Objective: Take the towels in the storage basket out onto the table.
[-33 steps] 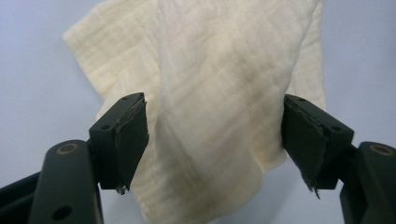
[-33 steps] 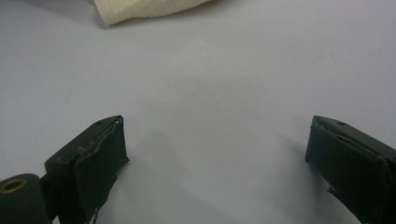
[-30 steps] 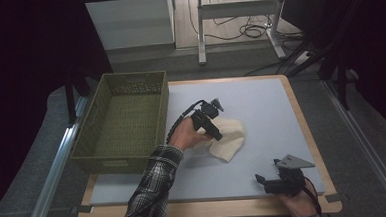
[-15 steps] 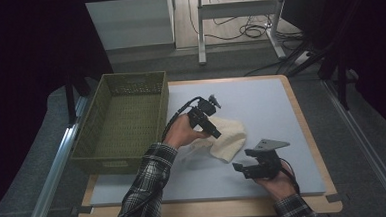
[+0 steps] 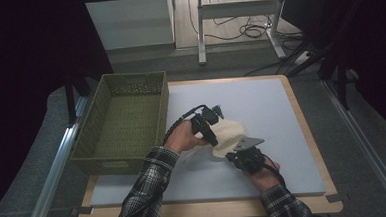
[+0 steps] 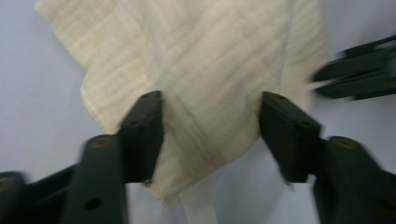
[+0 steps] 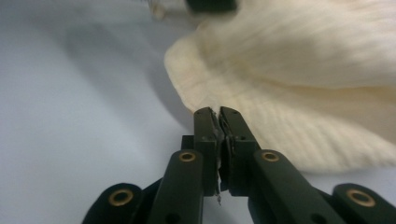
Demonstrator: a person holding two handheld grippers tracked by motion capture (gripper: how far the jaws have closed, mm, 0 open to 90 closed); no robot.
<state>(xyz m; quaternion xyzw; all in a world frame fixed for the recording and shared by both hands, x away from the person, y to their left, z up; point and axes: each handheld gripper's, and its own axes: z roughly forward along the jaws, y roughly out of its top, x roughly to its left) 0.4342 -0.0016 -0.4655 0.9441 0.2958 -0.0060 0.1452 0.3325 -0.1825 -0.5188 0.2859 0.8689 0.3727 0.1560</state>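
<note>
Left hand-held gripper [image 5: 215, 118] is seen over the cream cloth [image 5: 230, 134], jaws partly apart and lately closing; cloth lies bunched between its pads [image 6: 145, 126], both pads touching it. A green woven basket [image 5: 99, 148] stands at the tabletop's [image 5: 270, 99] left edge, apart from the cloth. Right hand-held gripper [image 5: 231, 158] is recorded at the cloth's near edge, jaws brought together; whether fabric is pinched cannot be told.
</note>
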